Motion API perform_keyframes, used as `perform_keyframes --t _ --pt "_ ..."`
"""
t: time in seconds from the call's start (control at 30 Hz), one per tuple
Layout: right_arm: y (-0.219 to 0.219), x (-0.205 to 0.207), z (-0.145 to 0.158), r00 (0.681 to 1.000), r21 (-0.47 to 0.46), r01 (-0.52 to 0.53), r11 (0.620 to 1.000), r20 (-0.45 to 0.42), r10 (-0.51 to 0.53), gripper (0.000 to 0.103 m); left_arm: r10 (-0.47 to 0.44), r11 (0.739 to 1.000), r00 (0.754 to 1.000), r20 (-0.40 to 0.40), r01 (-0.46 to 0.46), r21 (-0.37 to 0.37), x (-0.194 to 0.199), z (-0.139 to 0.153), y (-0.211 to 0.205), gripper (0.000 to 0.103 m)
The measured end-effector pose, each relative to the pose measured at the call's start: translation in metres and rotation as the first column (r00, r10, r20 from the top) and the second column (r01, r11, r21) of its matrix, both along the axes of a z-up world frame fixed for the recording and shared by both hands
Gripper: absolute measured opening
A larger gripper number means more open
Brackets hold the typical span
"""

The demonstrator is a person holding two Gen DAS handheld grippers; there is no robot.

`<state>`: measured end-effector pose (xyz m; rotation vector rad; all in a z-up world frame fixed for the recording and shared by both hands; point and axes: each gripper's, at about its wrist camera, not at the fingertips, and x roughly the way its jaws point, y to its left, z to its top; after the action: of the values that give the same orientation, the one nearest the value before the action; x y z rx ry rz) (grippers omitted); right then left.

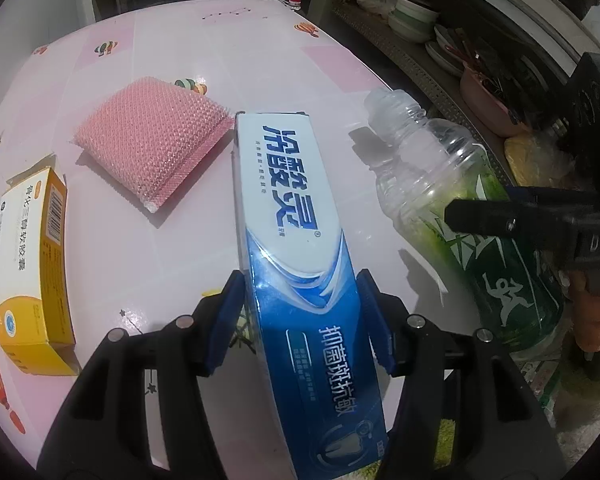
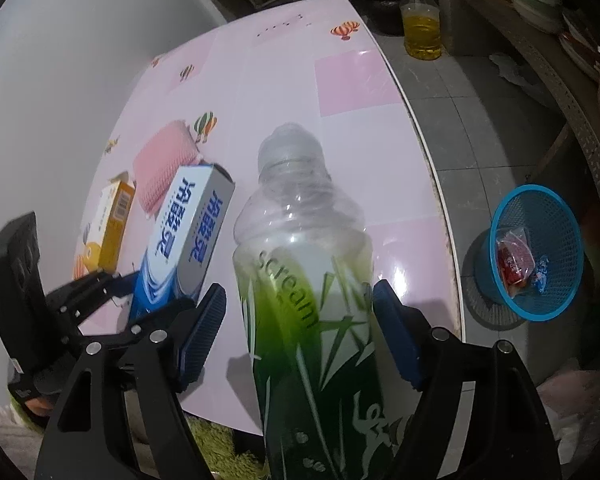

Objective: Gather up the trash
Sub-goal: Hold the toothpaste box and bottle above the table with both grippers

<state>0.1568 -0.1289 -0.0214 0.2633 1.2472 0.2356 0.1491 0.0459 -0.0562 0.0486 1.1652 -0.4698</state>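
My left gripper point(image 1: 300, 320) is shut on a blue and white toothpaste box point(image 1: 292, 216), held over the pink table point(image 1: 172, 264). My right gripper point(image 2: 296, 332) is around an empty clear plastic bottle with a green label point(image 2: 304, 280); the right pad touches it, while a gap shows by the left pad. The bottle also shows in the left wrist view point(image 1: 460, 208), and the toothpaste box shows in the right wrist view point(image 2: 188, 236). A blue trash basket point(image 2: 536, 252) with wrappers inside stands on the floor to the right of the table.
A pink scouring pad point(image 1: 152, 144) and a yellow and white medicine box point(image 1: 32, 264) lie on the table to the left. A jug of yellow oil point(image 2: 422, 28) stands on the floor beyond the table. Shelves with bowls point(image 1: 412, 20) line the right side.
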Motion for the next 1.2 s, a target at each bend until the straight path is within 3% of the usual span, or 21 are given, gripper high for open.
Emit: perform_keyframes --t 0.37,0.53,1.2 --pt "0.009 -0.007 -0.001 0.999 -0.071 -0.047 0.996 0.022 0.049 0.073 -0.001 1.0 1.0 0.014 0.001 0.011 -0.001 0.002 -0.001 0.054" --pt "0.005 -0.007 -0.004 0.999 -0.059 -0.043 0.997 0.019 0.044 0.063 0.002 1.0 1.0 0.022 -0.002 0.019 -0.003 0.003 -0.003 0.054" --pt "-0.002 -0.009 -0.002 0.999 -0.028 -0.021 0.999 0.041 0.022 0.063 0.009 1.0 0.998 0.056 -0.01 0.022 -0.008 0.01 -0.005 0.053"
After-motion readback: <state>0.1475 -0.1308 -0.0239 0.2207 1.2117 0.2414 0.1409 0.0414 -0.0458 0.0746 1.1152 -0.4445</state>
